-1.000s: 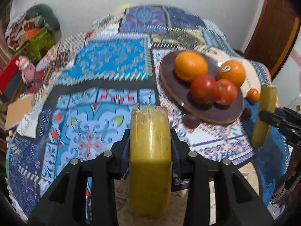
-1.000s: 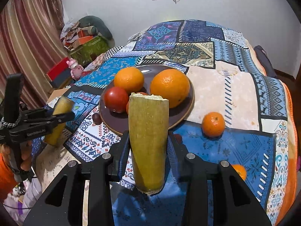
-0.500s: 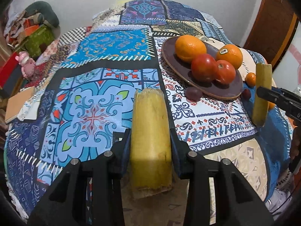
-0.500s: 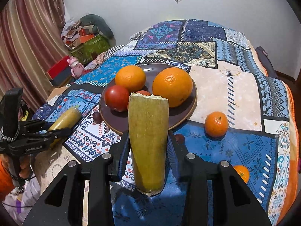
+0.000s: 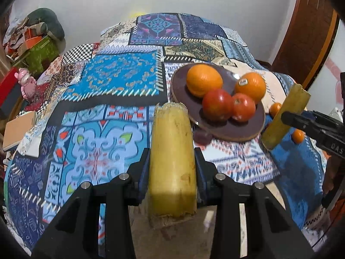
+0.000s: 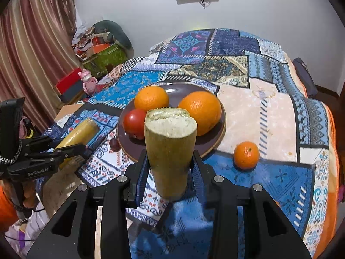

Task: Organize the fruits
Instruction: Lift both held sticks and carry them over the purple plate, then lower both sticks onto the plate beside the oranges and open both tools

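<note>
My left gripper (image 5: 172, 170) is shut on a yellow sugarcane piece (image 5: 172, 157), held above the near edge of the patchwork cloth. My right gripper (image 6: 170, 168) is shut on a second, greenish sugarcane piece (image 6: 169, 146), held upright in front of the plate. A dark brown plate (image 5: 243, 129) holds two oranges (image 5: 203, 82) and two tomatoes (image 5: 217, 104). The right gripper's cane shows tilted in the left wrist view (image 5: 284, 116); the left one shows in the right wrist view (image 6: 79, 131).
A small tangerine (image 6: 246, 155) lies on the cloth right of the plate (image 6: 217, 142), another (image 5: 297, 136) nearer the edge. A dark plum (image 6: 114, 144) sits by the plate's left rim. Boxes and a pink toy (image 6: 88, 83) stand beyond the table's left side.
The left gripper has pulled back and tipped up, so the plate looks farther away. The right gripper's cane has tilted and moved slightly closer to the plate.
</note>
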A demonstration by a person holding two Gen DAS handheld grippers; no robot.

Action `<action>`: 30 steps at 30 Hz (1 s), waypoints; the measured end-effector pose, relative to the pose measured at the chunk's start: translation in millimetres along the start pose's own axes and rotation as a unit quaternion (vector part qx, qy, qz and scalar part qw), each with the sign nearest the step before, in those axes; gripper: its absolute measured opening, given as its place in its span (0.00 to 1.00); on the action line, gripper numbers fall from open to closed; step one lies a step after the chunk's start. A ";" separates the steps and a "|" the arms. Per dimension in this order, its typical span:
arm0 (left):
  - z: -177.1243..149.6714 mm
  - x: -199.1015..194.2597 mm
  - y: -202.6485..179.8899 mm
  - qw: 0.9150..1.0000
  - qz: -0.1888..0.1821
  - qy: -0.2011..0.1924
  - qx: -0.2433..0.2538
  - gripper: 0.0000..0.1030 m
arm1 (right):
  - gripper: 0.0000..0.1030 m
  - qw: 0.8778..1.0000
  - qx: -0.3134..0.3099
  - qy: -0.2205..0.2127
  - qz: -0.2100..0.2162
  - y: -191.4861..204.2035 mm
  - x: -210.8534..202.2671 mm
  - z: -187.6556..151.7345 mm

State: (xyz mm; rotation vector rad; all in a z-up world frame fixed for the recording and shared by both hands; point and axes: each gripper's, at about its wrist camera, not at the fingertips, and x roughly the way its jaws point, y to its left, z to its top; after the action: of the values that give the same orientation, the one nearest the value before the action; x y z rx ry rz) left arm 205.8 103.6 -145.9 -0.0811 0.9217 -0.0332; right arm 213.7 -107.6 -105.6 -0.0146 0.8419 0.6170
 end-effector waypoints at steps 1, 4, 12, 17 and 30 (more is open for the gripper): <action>2.5 0.9 0.7 1.000 0.000 -0.002 -0.002 0.37 | 0.34 1.000 -0.001 -0.002 -0.001 0.3 0.3 2.4; 13.2 5.6 2.6 1.000 -0.009 -0.005 -0.014 0.37 | 0.34 1.000 -0.004 -0.008 -0.002 0.1 0.7 8.4; 38.6 20.3 -2.0 0.999 -0.022 -0.011 -0.023 0.37 | 0.34 1.000 -0.014 -0.016 -0.003 2.7 7.5 26.1; 57.5 29.7 -6.5 0.999 -0.026 -0.016 -0.026 0.37 | 0.34 1.000 -0.019 -0.020 0.002 5.3 9.9 40.4; 86.3 63.4 -7.3 0.997 -0.032 -0.006 -0.066 0.37 | 0.34 0.999 -0.034 -0.006 0.005 6.2 41.7 75.1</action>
State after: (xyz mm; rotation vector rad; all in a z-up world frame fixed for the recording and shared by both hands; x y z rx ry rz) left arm 313.0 97.1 -143.8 -0.2336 0.9080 -0.0305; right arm 283.4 -62.7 -82.7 -0.0674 0.8089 0.6539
